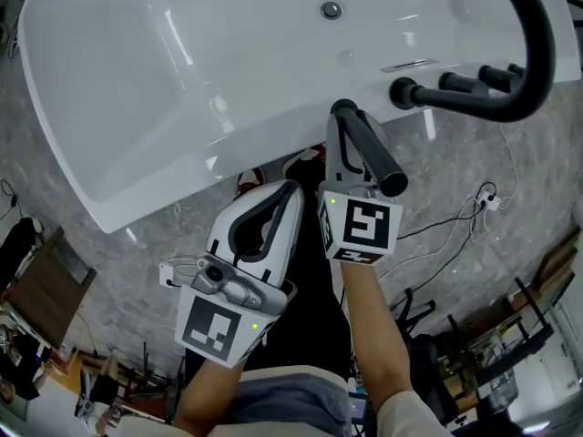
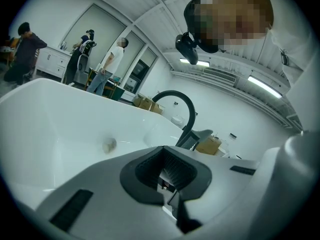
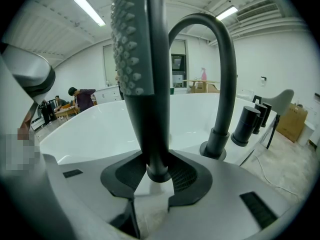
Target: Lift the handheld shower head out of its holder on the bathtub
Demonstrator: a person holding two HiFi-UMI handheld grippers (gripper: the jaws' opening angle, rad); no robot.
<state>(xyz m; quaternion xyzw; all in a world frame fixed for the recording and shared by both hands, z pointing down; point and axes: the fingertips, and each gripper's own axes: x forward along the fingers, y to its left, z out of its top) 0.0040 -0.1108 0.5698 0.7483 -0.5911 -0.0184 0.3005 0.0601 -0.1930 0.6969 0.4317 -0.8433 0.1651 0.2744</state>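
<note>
a grey marbled floor (image 1: 474,153) spreads below, with thin cables (image 1: 435,227) trailing across it. white walls (image 3: 285,59) rise to a ceiling lit by long strip lights (image 3: 90,10), and a cardboard box (image 3: 295,121) sits on the floor.

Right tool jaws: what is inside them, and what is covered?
The shower head, by its dark handle, sits between the pads of the right tool, gripped near its lower end. Handle and jaws cover whatever lies directly beneath.
</note>
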